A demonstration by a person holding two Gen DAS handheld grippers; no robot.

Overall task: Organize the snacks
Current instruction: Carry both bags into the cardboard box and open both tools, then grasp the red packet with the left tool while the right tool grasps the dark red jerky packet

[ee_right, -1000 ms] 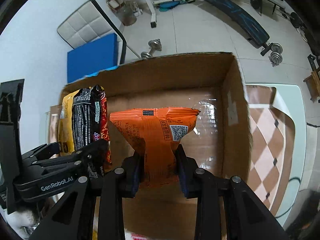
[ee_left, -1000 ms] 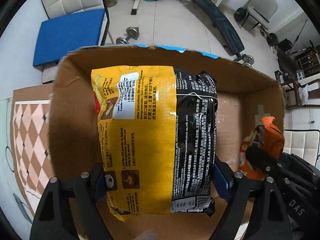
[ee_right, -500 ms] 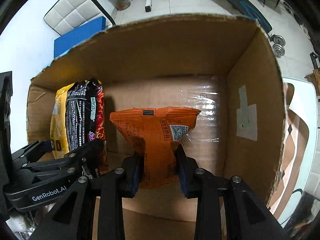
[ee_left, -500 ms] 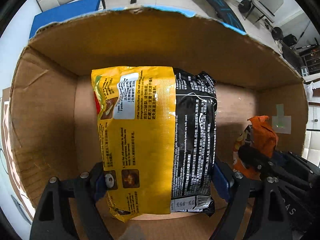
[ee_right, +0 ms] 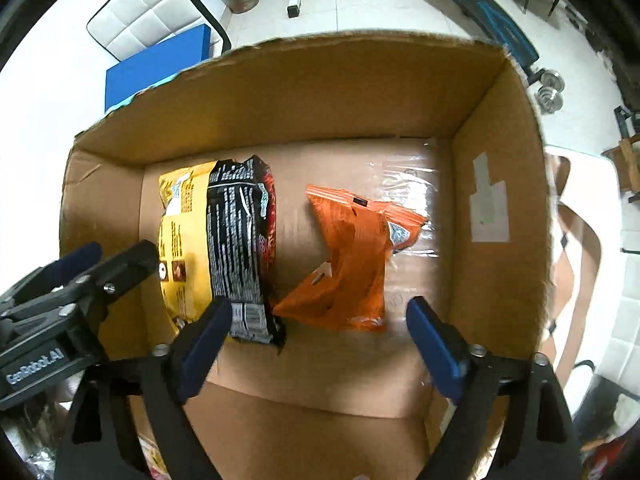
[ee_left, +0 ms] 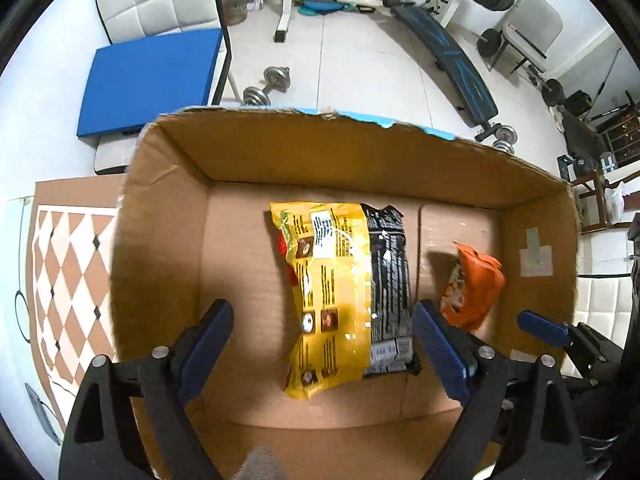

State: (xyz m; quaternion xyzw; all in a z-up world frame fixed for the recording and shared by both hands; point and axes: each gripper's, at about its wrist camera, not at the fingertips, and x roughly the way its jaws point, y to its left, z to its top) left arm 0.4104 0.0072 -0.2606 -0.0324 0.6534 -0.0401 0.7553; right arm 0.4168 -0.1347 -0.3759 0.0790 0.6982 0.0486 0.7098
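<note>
Left tool [ee_left: 320, 340]: jaws stand wide apart and have just been opening; pads touch nothing. The yellow-and-black noodle packs [ee_left: 344, 296] lie between and beyond the two blue pads [ee_left: 208, 340], flat on the floor of the cardboard box [ee_left: 360, 152], clear of both pads. The yellow pack lies on the left, the black pack touching it on the right; whether one overlaps the other cannot be told. Their near ends lie about level with the fingertips.

Right tool [ee_right: 320, 340]: jaws also wide apart and just opened; nothing gripped. The orange snack bag [ee_right: 352, 264] lies on the box floor ahead of the tool, between the lines of its two fingers, free of both pads. It is crumpled, lower end nearest the tool, upper sealed edge toward the box's far wall.

Layout in the box, from the right wrist view: noodle packs left of centre, orange bag just beside them toward the right wall, their near corners nearly touching. Clear tape shines on the floor under and behind the orange bag. A patch of pale tape sits on the inner right wall.

Each tool shows in the other's view at the box's near edge: the left tool [ee_right: 92, 276] at left beside the noodle packs.

Outside the box: blue mat [ee_left: 148, 80], dumbbell [ee_left: 266, 88], checkered surface [ee_left: 68, 280] at left.
</note>
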